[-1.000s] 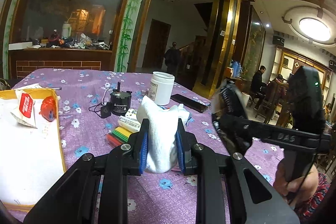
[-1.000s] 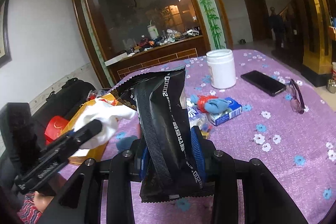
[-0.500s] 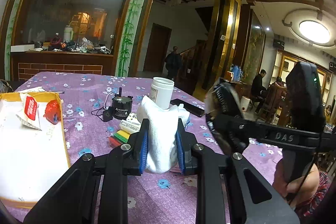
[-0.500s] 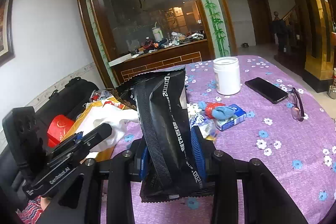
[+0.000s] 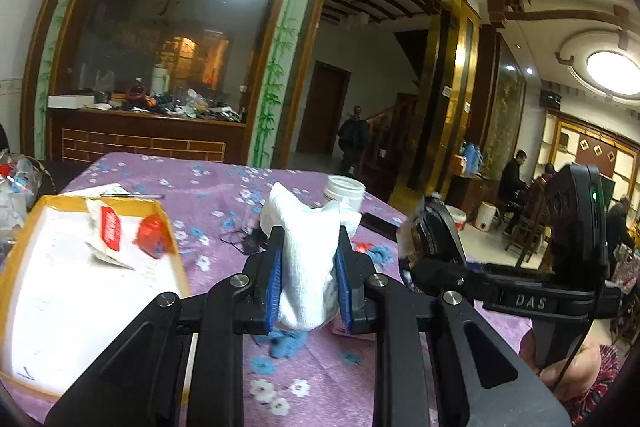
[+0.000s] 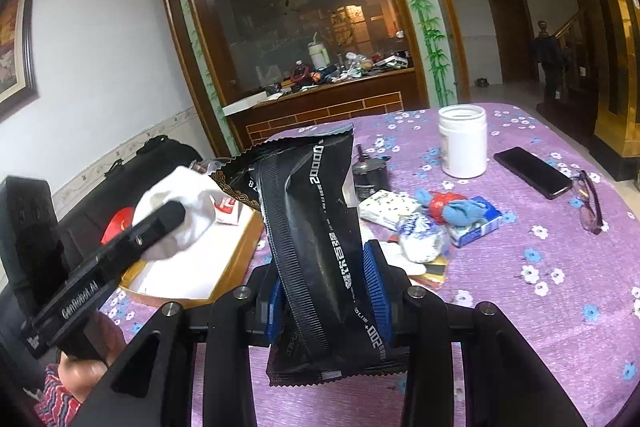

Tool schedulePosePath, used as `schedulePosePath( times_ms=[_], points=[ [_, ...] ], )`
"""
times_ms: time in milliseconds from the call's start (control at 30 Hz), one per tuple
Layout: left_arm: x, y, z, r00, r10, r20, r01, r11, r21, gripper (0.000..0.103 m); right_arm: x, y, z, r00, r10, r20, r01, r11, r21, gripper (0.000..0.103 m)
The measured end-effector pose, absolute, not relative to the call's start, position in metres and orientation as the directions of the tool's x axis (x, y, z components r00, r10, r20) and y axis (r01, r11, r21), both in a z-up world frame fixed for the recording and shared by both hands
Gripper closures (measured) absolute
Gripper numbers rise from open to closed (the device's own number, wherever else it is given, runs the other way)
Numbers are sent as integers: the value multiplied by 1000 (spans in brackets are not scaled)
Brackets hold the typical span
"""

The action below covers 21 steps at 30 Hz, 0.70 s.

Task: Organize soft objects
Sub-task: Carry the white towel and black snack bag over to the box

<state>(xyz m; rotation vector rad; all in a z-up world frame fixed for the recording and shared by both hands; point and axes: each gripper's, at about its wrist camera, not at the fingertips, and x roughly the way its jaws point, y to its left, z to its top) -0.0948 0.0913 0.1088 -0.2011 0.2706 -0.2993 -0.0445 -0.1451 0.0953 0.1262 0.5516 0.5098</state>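
Above the purple floral tablecloth (image 6: 552,267), both grippers are lifted clear. Bare cloth lies open toward the near right edge, while a yellow-rimmed white tray (image 5: 80,291) fills the left side. A wood-framed glass partition (image 6: 304,27) backs the room. The left gripper (image 5: 308,283) pinches a white sock (image 5: 306,247), held upright, toe up. The right gripper (image 6: 326,291) clamps a black snack packet (image 6: 320,227), long axis upright, leaning slightly left.
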Motion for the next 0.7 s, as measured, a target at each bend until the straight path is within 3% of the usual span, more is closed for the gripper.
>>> schedulePosePath(
  times_ms=[700],
  points=[
    [-94,151,107,951,-221,-215,154,944,-291,83,-46,-111,100,680,548,-487,-491,834,252,66]
  ],
)
